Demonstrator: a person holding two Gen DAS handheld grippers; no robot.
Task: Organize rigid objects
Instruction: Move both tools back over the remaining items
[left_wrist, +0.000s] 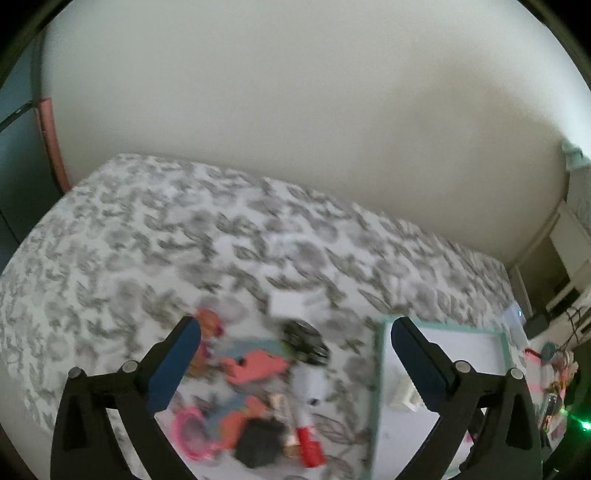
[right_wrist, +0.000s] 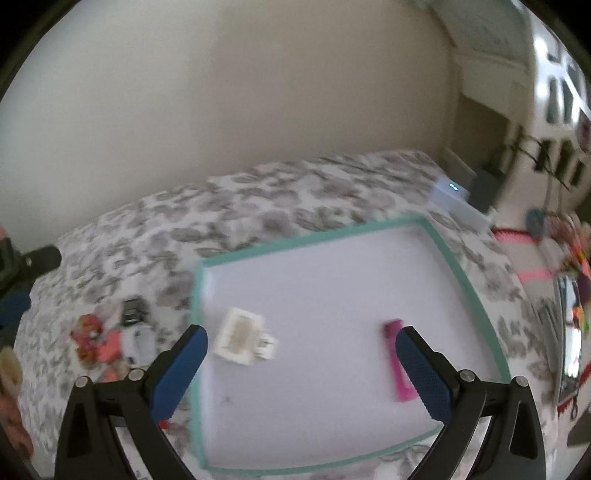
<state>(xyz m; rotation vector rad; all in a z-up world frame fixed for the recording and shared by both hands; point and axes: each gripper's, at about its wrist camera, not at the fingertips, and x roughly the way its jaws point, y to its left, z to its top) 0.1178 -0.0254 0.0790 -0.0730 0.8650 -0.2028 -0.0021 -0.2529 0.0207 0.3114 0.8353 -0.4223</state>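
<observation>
A white tray with a teal rim (right_wrist: 461, 275) lies on a leaf-patterned bed; its left edge (left_wrist: 378, 387) shows in the left wrist view. In it lie a white boxy object (right_wrist: 240, 338) and a pink tube (right_wrist: 397, 363). My right gripper (right_wrist: 301, 334) hangs open above the tray, nothing between its fingers. Left of the tray sits a blurred pile of small objects: a coral piece (left_wrist: 255, 365), a black item (left_wrist: 304, 339), a white and red tube (left_wrist: 308, 417), a black box (left_wrist: 258, 441), a pink ring (left_wrist: 192, 434). My left gripper (left_wrist: 295, 328) is open above this pile, empty.
A pale wall rises behind the bed (left_wrist: 184, 229). A small white device with two lights (right_wrist: 452, 194) sits past the tray's far corner. Colourful clutter (right_wrist: 569, 251) and white furniture stand at the right. The bed's far half carries nothing.
</observation>
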